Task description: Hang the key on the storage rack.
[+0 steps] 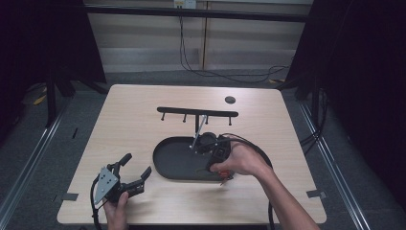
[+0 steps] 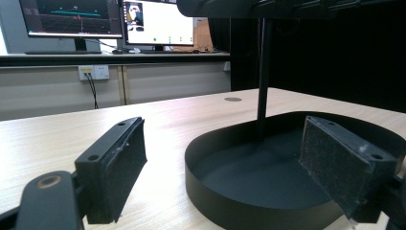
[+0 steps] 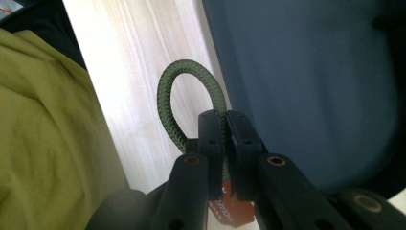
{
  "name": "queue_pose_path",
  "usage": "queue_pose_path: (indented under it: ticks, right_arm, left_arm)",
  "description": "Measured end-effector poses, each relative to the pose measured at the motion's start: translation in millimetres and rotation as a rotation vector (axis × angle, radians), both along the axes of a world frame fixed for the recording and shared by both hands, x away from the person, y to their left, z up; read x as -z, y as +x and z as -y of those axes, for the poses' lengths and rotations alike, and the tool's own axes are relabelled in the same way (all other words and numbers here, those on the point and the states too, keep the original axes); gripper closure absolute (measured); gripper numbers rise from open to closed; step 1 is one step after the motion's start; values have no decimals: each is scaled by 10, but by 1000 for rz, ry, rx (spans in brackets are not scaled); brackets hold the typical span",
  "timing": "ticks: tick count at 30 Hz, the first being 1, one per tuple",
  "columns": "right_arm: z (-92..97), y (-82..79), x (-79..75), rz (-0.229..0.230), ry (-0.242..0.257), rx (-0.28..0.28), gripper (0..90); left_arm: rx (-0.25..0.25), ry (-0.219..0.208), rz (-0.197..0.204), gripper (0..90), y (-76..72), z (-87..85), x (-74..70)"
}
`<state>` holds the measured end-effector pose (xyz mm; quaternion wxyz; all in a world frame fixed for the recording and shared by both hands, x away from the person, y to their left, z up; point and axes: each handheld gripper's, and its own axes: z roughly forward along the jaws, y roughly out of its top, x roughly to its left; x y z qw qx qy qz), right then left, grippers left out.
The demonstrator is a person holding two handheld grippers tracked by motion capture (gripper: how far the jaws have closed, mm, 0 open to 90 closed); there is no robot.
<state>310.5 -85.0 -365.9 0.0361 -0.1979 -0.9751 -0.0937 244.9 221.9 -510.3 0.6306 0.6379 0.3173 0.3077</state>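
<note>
Nearest the person, at about 7 o'clock on the table [image 1: 143, 103], the left tool [image 1: 136, 175] rests low with its jaws spread wide and nothing between them. In the left gripper view its two black pads [image 2: 117, 163] frame the near wall of the dark oval tray [image 2: 215, 191], which lies just ahead of it toward 2 o'clock.

Farther in, at the tray's right end, the right tool [image 3: 225, 143] is clamped tight on a loop of green braided cord [image 3: 177, 91]. The cord arches up and out of the closed jaws, its loop standing open above them, and a red tag [image 3: 234, 208] shows below the pads; what the cord is fastened to cannot be made out. In the high view the right hand [image 1: 242, 160] sits over the tray's rim [image 1: 160, 165] at 3 o'clock, with the held thing hidden under it.

Beyond the hand, a thin post [image 1: 198, 127] rises from the tray to a black crossbar with small pegs [image 1: 196, 112], whose long axis runs 9 to 3 o'clock. The pegs lie toward 11 o'clock from the right tool and above it, so the right hand is much the nearer. The coming move likely turns on bringing the open loop up and over one peg, with the loop's opening faced to the peg's tip.
</note>
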Motion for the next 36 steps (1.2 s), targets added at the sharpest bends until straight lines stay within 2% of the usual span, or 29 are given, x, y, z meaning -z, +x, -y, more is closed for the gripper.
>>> queue_pose_path:
  ticks: [9,13,18,22,24,27,30,36]
  right_arm:
    - [23,7,-141,15,-5,8,856]
    - [22,46,-204,28,-24,-2,855]
    - [30,110,-301,44,-19,16,856]
    - [36,145,-406,63,0,23,855]
    - [44,161,-487,84,25,33,854]
    - [54,179,-525,87,40,34,854]
    - [49,234,-565,67,30,30,854]
    - [4,332,-663,82,30,24,854]
  left_arm:
    - [0,-3,-1,158,-1,2,1]
    - [-1,-1,-1,157,0,0,0]
    - [-1,-2,-2,157,0,2,0]
    - [-5,4,-2,158,1,-2,-1]
    - [-6,4,-2,158,1,-2,-1]
    - [-6,4,-2,158,1,-1,-1]
    - [-7,4,-3,158,1,-2,-1]
    - [-6,3,-2,158,1,-1,-1]
